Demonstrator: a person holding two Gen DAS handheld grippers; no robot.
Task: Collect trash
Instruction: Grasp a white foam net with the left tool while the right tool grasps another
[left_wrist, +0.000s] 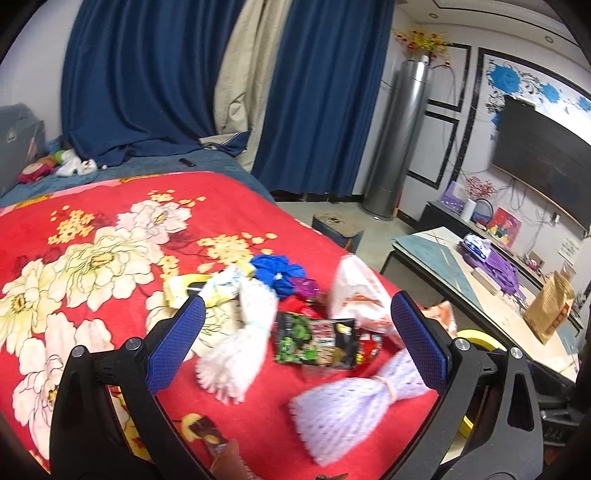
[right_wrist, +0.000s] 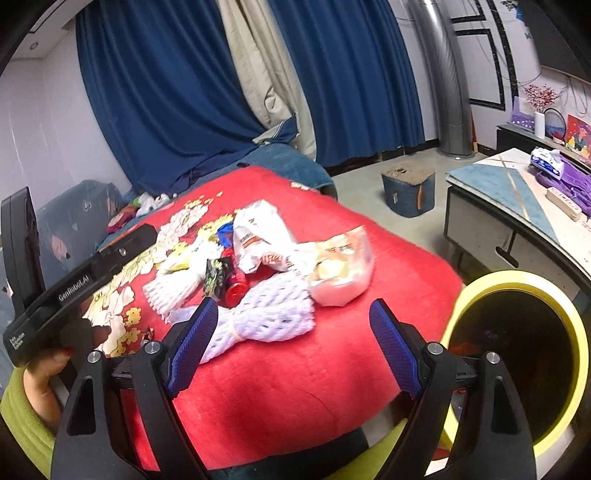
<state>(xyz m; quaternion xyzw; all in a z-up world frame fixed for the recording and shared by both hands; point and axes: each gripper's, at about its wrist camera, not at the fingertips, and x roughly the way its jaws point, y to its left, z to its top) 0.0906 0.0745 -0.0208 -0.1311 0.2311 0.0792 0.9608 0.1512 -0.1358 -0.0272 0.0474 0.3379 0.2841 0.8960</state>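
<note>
Trash (left_wrist: 314, 332) lies heaped on the red flowered blanket (left_wrist: 110, 229), just ahead of the left gripper (left_wrist: 297, 339), whose jaws stand wide with nothing between them: two foam nets (left_wrist: 236, 354), a dark snack packet (left_wrist: 314, 341), its print unreadable.

Right wrist view: the right gripper (right_wrist: 291, 343) gapes empty, one net (right_wrist: 273, 314) beyond its left finger; yellow-rimmed bin (right_wrist: 517, 369) at right. "GenRobot.AI" marks the other tool.

Likely a home living room: blue curtains (left_wrist: 147, 74), wall television (left_wrist: 543, 162), floral blanket (left_wrist: 92, 258).

Trash heap (right_wrist: 258, 266) (wrappers, nets) on blanket (right_wrist: 388, 266)
</note>
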